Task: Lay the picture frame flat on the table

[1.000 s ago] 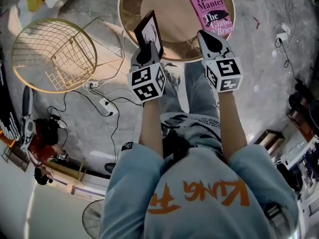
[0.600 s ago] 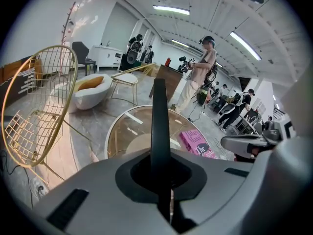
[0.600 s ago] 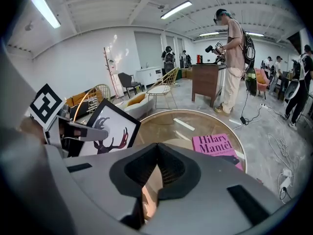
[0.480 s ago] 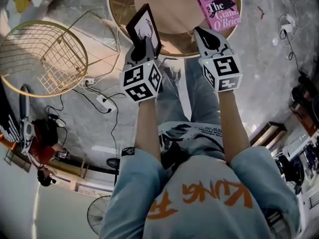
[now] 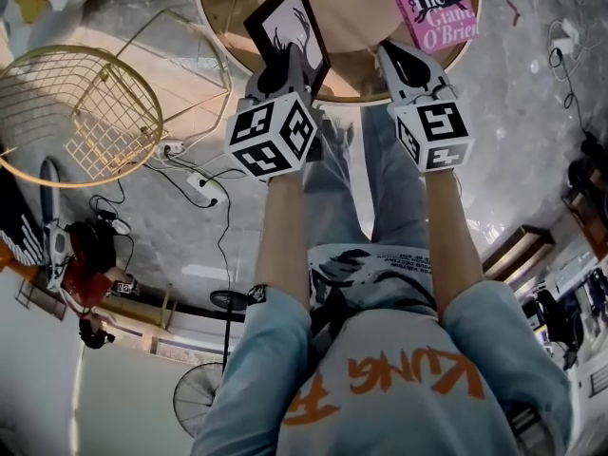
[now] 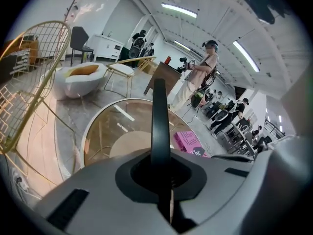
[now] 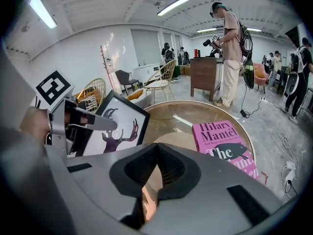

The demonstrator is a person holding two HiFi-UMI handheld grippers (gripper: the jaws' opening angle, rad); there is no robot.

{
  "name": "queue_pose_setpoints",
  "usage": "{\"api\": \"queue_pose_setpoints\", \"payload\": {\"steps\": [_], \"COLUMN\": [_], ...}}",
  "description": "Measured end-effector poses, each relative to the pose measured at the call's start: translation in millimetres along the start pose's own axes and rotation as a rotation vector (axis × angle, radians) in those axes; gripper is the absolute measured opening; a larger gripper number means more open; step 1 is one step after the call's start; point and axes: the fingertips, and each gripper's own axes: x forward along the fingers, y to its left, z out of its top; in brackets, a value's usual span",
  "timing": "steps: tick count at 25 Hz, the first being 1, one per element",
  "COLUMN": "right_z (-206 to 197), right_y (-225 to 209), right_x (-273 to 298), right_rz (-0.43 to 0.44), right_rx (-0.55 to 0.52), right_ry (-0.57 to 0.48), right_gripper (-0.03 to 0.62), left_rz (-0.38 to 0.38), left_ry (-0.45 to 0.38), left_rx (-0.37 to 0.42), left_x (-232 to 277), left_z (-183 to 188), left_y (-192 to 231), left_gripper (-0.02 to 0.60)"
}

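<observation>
At the top of the head view, toward 11 o'clock, the picture frame is held over the near-left part of the round glass table – tilted up, its antlered-deer print facing the person, not lying down. The left gripper has its jaws clamped on the frame's lower edge; in the left gripper view the black frame runs edge-on straight up from between them. Whether any corner of the frame touches the glass cannot be told from these views.

The right gripper hangs at about 1 o'clock over the table's near rim, jaws pressed together with nothing between them. Just beyond it, farther toward 1 o'clock, a pink book lies flat on the table, well apart from the frame. A gold wire chair stands on the floor at 9 o'clock.

By my reading the task is about midway: the frame is gripped and brought over the table, but the laying-down is not yet done. What is left is to tip the frame back until it is level, lower it onto the bare glass between rim and book – clear of the book's edge – and let the jaws go.
</observation>
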Motion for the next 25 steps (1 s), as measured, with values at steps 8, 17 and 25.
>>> {"api": "queue_pose_setpoints", "payload": {"steps": [8, 17, 25], "right_z": [-13.1, -18.5, -24.9], "right_y": [-15.3, -26.2, -39.3], "right_x": [13.2, 20.1, 29.2], "right_rz": [-0.002, -0.005, 0.002], "right_rx": [0.029, 0.058, 0.073], "right_ry": [-0.001, 0.002, 0.004], "right_gripper": [-0.003, -0.003, -0.003], "left_rz": [-0.067, -0.156, -0.202], "left_ry": [0.003, 0.023, 0.043], "left_rx": [-0.042, -0.133, -0.217], "left_x": [29.5, 56.0, 84.2], "left_z": [0.4, 3.5, 2.1], "left_y": [-4.9, -11.9, -12.2], "left_gripper": [0.026, 0.026, 0.026]}}
